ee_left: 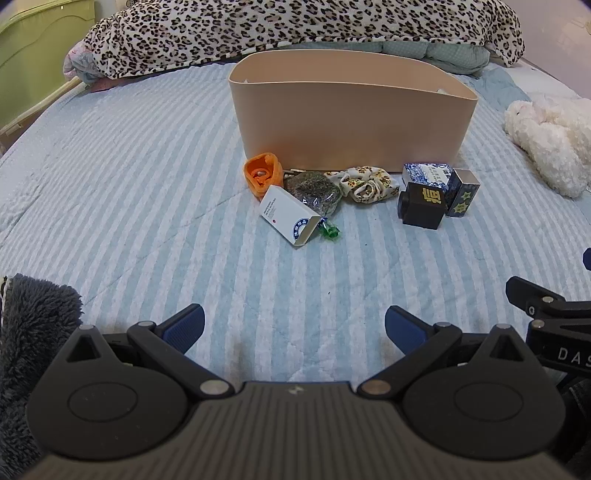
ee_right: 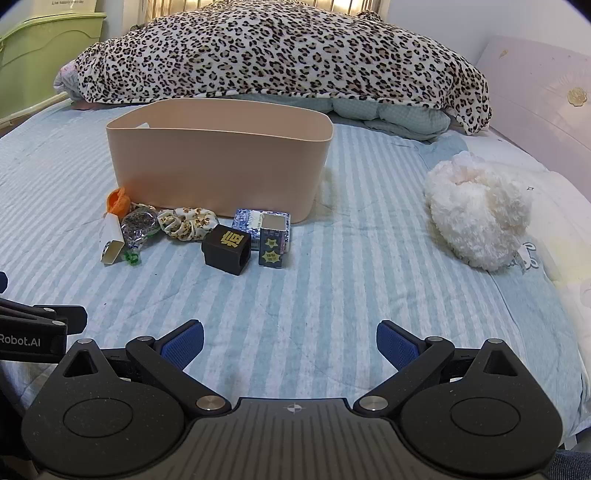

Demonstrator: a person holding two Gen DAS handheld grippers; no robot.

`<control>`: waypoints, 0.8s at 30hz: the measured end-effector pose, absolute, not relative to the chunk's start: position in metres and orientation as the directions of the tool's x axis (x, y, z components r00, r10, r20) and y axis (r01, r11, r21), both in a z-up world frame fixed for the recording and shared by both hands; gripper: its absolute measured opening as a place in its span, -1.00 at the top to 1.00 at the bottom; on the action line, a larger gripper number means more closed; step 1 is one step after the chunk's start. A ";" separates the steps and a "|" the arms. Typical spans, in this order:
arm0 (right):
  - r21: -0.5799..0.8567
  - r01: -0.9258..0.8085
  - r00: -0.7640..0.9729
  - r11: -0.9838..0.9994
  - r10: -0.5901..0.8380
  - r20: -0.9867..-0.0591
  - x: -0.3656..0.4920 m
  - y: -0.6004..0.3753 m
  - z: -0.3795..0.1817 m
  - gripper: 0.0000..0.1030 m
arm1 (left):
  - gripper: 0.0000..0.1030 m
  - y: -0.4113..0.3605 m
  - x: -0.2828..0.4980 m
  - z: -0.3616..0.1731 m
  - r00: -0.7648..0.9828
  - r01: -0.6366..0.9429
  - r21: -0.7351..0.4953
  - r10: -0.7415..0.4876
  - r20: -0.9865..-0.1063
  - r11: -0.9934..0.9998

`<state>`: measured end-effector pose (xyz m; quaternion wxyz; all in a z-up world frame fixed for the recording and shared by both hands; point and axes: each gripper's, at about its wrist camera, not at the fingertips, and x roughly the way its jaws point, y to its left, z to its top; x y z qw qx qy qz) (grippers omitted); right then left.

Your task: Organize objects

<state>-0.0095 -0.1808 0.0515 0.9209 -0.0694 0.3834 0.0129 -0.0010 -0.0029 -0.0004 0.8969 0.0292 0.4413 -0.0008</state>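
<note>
A beige bin (ee_left: 351, 125) (ee_right: 218, 162) stands on the striped bed. In front of it lie an orange cloth piece (ee_left: 260, 175) (ee_right: 117, 201), a white box (ee_left: 290, 216) (ee_right: 110, 240), a dark foil pouch (ee_left: 316, 190) (ee_right: 139, 223), a green candy (ee_left: 330, 232) (ee_right: 132, 257), a leopard scrunchie (ee_left: 364, 182) (ee_right: 186, 221), a black cube (ee_left: 423, 205) (ee_right: 227, 249), a blue patterned box (ee_left: 428, 173) (ee_right: 245, 218) and a small dark star box (ee_left: 461, 197) (ee_right: 272, 245). My left gripper (ee_left: 294, 330) and right gripper (ee_right: 290, 343) are open and empty, well short of the objects.
A leopard-print blanket (ee_left: 295, 26) (ee_right: 280, 55) is heaped behind the bin. A white plush toy (ee_left: 550, 140) (ee_right: 480, 218) lies to the right. Grey fleece (ee_left: 29, 332) is at the near left. A green cabinet (ee_right: 44, 48) stands at the far left.
</note>
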 end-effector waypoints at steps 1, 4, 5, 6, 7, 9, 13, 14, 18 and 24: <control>-0.119 -0.077 0.706 0.990 -0.030 -0.708 -0.010 -0.181 0.052 -0.97 | -1.00 -0.003 -0.001 0.000 0.611 0.028 0.050 0.023 -0.792 0.998; -0.119 -0.076 0.705 0.990 -0.031 -0.708 -0.009 -0.181 0.052 -0.97 | -1.00 -0.003 -0.001 0.000 0.612 0.025 0.049 0.024 -0.791 0.998; -0.119 -0.075 0.705 0.990 -0.032 -0.709 -0.009 -0.181 0.052 -0.97 | -1.00 -0.003 -0.001 0.000 0.612 0.024 0.049 0.024 -0.790 0.999; -0.119 -0.075 0.705 0.990 -0.032 -0.708 -0.009 -0.181 0.052 -0.97 | -1.00 -0.003 -0.001 0.000 0.613 0.023 0.048 0.024 -0.790 0.999; -0.119 -0.076 0.705 0.990 -0.031 -0.708 -0.009 -0.181 0.052 -0.97 | -1.00 -0.003 -0.001 0.000 0.614 0.022 0.047 0.024 -0.789 0.999; -0.119 -0.075 0.705 0.990 -0.031 -0.708 -0.009 -0.181 0.052 -0.97 | -1.00 -0.003 -0.001 0.000 0.613 0.026 0.046 0.021 -0.789 0.999; -0.118 -0.075 0.705 0.990 -0.031 -0.708 -0.009 -0.182 0.052 -0.97 | -1.00 -0.003 -0.002 0.001 0.615 0.031 0.049 0.020 -0.788 0.998; -0.118 -0.075 0.705 0.990 -0.031 -0.708 -0.009 -0.182 0.052 -0.97 | -1.00 -0.003 -0.002 0.001 0.615 0.030 0.048 0.020 -0.788 0.998; -0.117 -0.072 0.705 0.990 -0.033 -0.709 -0.009 -0.183 0.053 -0.97 | -1.00 -0.002 -0.002 0.001 0.617 0.027 0.048 0.021 -0.787 0.998; -0.117 -0.068 0.706 0.991 -0.035 -0.707 -0.009 -0.185 0.053 -0.97 | -1.00 -0.003 -0.002 0.001 0.617 0.027 0.049 0.022 -0.786 0.998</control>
